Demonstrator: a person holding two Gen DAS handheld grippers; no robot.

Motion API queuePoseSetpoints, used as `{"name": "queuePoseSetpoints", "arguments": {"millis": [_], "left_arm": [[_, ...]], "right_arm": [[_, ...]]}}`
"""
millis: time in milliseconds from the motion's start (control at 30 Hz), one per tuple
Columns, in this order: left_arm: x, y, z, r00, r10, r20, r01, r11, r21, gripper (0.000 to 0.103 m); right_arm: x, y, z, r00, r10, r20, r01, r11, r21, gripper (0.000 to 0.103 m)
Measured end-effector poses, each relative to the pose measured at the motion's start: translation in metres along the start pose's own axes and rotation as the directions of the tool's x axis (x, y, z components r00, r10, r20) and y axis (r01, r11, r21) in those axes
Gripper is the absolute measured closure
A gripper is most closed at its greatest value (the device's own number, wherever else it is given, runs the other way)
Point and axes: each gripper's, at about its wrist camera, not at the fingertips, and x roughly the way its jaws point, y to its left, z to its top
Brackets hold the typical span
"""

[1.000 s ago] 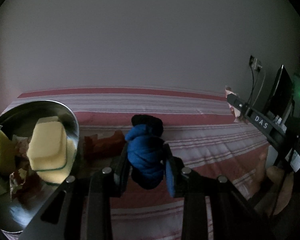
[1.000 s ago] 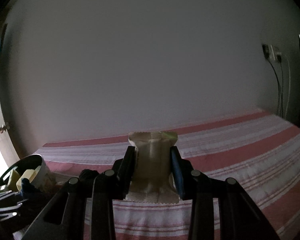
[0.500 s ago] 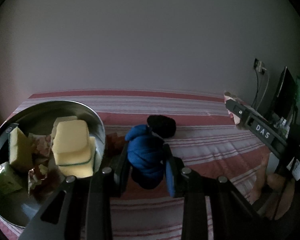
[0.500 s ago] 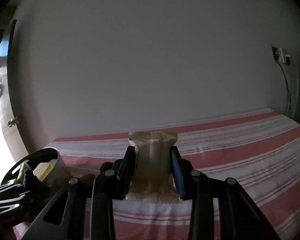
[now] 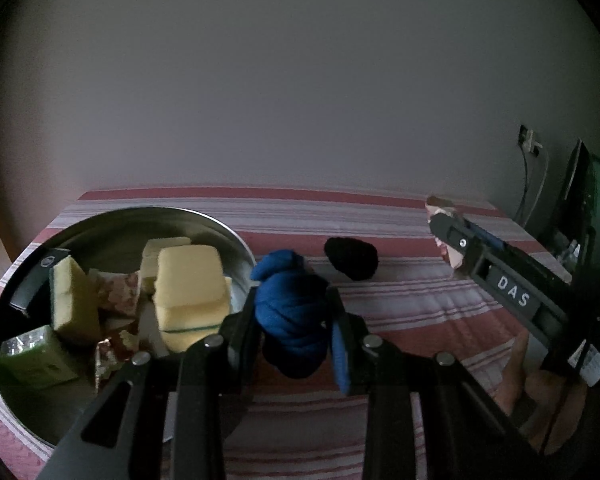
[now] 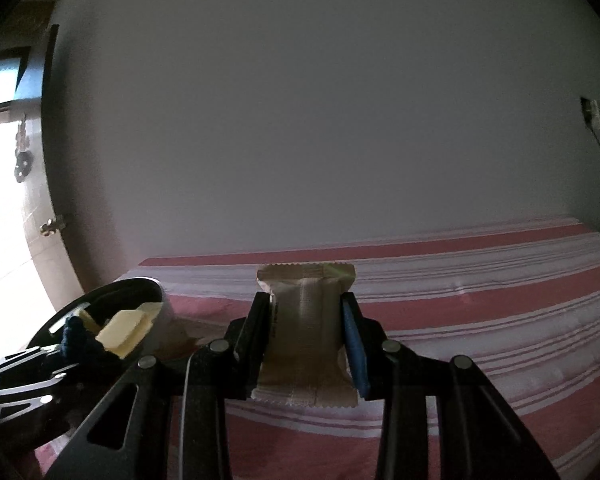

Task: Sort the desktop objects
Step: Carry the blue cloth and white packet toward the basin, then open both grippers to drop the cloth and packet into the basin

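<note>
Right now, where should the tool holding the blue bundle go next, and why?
Probably a little further left, over the metal bowl, then let go. The left tool is shut on the blue bundle, which hangs just beside the bowl's rim, not above it. The bowl already holds yellow sponges, so it looks like the collecting spot.

Blue cloth bundle (image 5: pixel 290 320); yellow sponges (image 5: pixel 190 292); silver bowl (image 5: pixel 204 220); beige wrapper (image 6: pixel 308 328); red-and-white striped desk (image 6: pixel 480 320).

Left gripper (image 5: pixel 294 316) points down-forward, its jaws clamped on a blue bundle (image 5: pixel 290 312); right gripper (image 6: pixel 306 334) points nearly level, its jaws pressed on both sides of a tan packet (image 6: pixel 306 320)
</note>
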Motion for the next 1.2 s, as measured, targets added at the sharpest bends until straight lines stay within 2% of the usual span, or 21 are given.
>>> {"name": "queuePoseSetpoints", "arguments": {"millis": [333,633,967,1100,1200], "left_arm": [[-0.013,0.036,0.003,0.999,0.044,0.019,-0.043,0.997,-0.065,0.073],[-0.024,0.084,0.008,0.989,0.142,0.038,-0.135,0.98,-0.148,0.073],[-0.021,0.124,0.014,0.964,0.266,0.013,-0.258,0.945,-0.201,0.073],[-0.008,0.133,0.012,0.962,0.273,-0.025,-0.272,0.939,-0.212,0.073],[-0.004,0.136,0.01,0.961,0.272,-0.041,-0.274,0.937,-0.216,0.073]], "right_arm": [[0.004,0.058,0.002,0.993,0.118,-0.031,-0.12,0.991,-0.059,0.065],[0.012,0.115,0.012,0.978,0.204,-0.036,-0.207,0.969,-0.135,0.065],[0.059,0.171,0.027,0.972,0.227,-0.058,-0.233,0.958,-0.165,0.065],[0.081,0.181,0.03,0.973,0.21,-0.093,-0.224,0.958,-0.178,0.065],[0.1,0.186,0.035,0.966,0.219,-0.135,-0.239,0.959,-0.15,0.065]]}}
